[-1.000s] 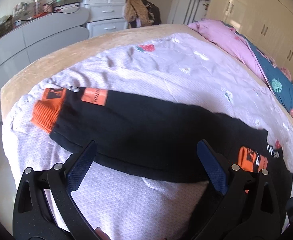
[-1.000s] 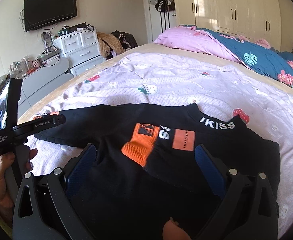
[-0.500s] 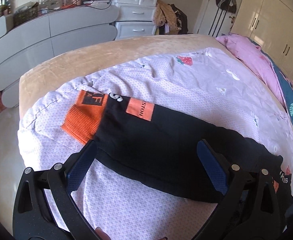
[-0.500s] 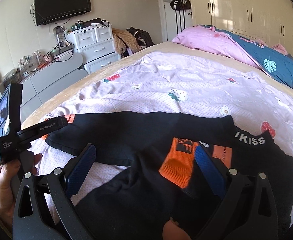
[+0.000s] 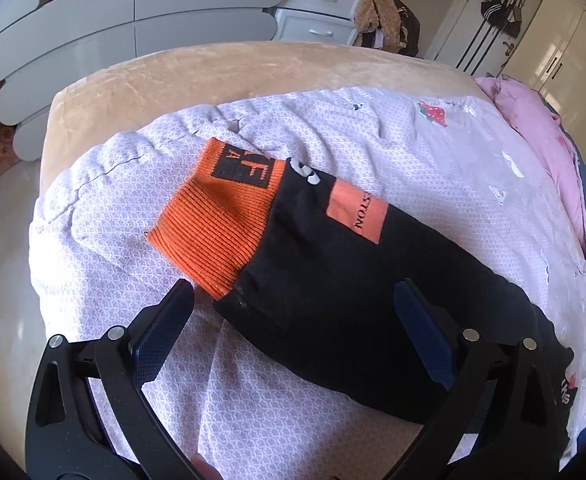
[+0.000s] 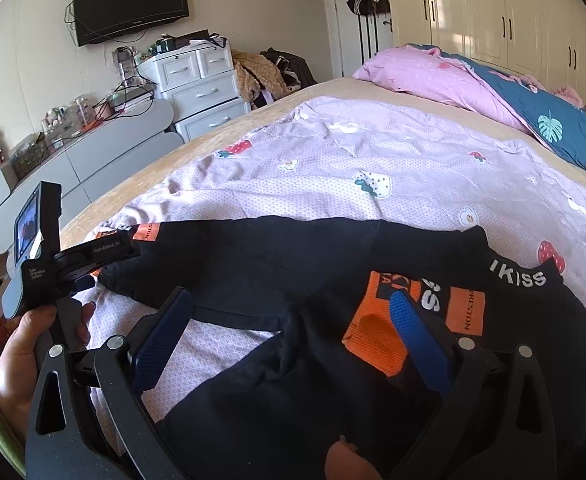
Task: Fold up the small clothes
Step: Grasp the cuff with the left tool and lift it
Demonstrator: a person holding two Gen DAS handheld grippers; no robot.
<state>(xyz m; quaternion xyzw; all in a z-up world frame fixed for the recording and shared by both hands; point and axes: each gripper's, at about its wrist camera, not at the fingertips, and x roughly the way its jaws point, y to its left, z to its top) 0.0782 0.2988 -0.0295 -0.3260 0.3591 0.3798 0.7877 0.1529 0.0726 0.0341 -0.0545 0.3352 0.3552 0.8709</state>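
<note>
A small black sweatshirt (image 6: 293, 264) with orange cuffs lies flat on the lilac quilt (image 6: 373, 160). Its right sleeve is folded across the chest, orange cuff (image 6: 377, 336) near the "IKISS" collar (image 6: 521, 276). Its left sleeve (image 5: 365, 272) stretches out sideways, orange cuff (image 5: 221, 216) at the end. My left gripper (image 5: 293, 300) is open just above that sleeve near the cuff, holding nothing. It also shows in the right wrist view (image 6: 73, 264), held by a hand. My right gripper (image 6: 293, 312) is open above the shirt's body, empty.
The tan bed edge (image 5: 213, 68) drops off past the cuff. Grey curved cabinets (image 5: 133, 12) and white drawers (image 6: 201, 80) stand beyond it. A pink and blue duvet (image 6: 493, 92) is piled at the far side of the bed.
My left gripper has moved along the outstretched sleeve toward its orange cuff. My right gripper has shifted left over the shirt's body. Both stay open.
</note>
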